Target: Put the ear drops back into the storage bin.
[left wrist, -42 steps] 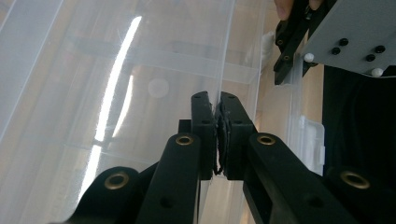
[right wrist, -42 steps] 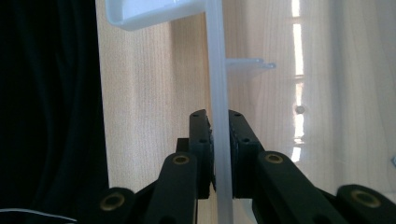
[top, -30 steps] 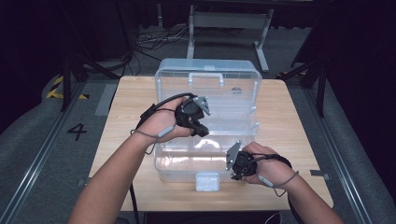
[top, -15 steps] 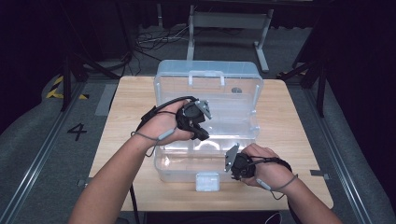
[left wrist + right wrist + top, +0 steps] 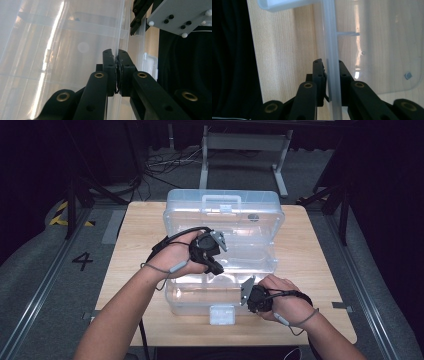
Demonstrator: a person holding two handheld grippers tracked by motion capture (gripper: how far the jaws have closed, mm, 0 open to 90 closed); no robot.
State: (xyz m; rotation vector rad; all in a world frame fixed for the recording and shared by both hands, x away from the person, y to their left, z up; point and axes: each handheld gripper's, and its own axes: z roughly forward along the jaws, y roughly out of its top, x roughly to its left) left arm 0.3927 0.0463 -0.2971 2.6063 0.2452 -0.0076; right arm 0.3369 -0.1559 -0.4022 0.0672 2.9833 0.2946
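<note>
Clear plastic box (image 5: 225, 220) sits mid-table; my left gripper (image 5: 117, 72) and right gripper (image 5: 329, 82) each pinch its tray wall, probably to steady it.

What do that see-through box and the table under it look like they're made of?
The box looks like clear, glossy plastic: the table grain shows through its walls, and light streaks glare off them. The table looks like pale wood or a wood-look laminate, matte, with fine straight grain; which of the two, the look leaves open.
</note>
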